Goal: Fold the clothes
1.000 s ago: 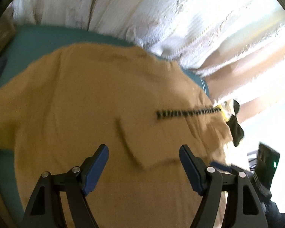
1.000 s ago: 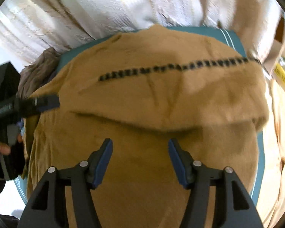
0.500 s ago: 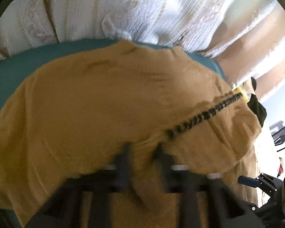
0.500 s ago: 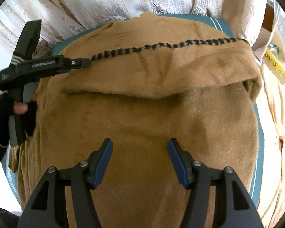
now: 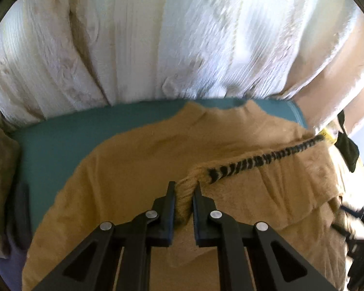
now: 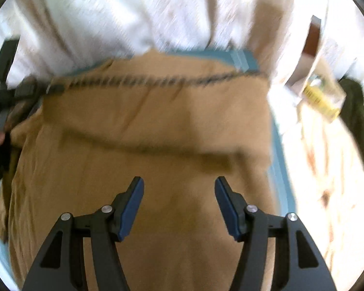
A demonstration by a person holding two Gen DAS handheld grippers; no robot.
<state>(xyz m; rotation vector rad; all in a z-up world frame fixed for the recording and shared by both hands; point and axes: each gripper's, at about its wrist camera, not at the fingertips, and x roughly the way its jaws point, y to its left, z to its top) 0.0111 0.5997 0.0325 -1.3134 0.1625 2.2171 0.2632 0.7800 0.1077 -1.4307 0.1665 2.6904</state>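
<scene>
A tan fleece garment (image 5: 138, 169) with a black-and-white stitched hem (image 5: 262, 161) lies on a teal table (image 5: 60, 140). My left gripper (image 5: 184, 189) is shut on the garment's hem corner, holding a bunched fold just above the cloth. In the right wrist view the same garment (image 6: 138, 169) lies with its hem (image 6: 145, 81) folded over toward the back, and the left gripper (image 6: 36, 91) shows at the hem's left end. My right gripper (image 6: 179, 185) is open and empty above the garment's near part.
White and cream curtains (image 5: 157, 36) hang right behind the table. A grey cloth pile (image 5: 0, 169) lies at the left. A yellow-labelled packet (image 6: 320, 99) and a dark item (image 6: 361, 121) lie on the cream surface to the right.
My left gripper went from open above the garment to shut on the hem corner, and has carried it toward the back. The right gripper has stayed open.
</scene>
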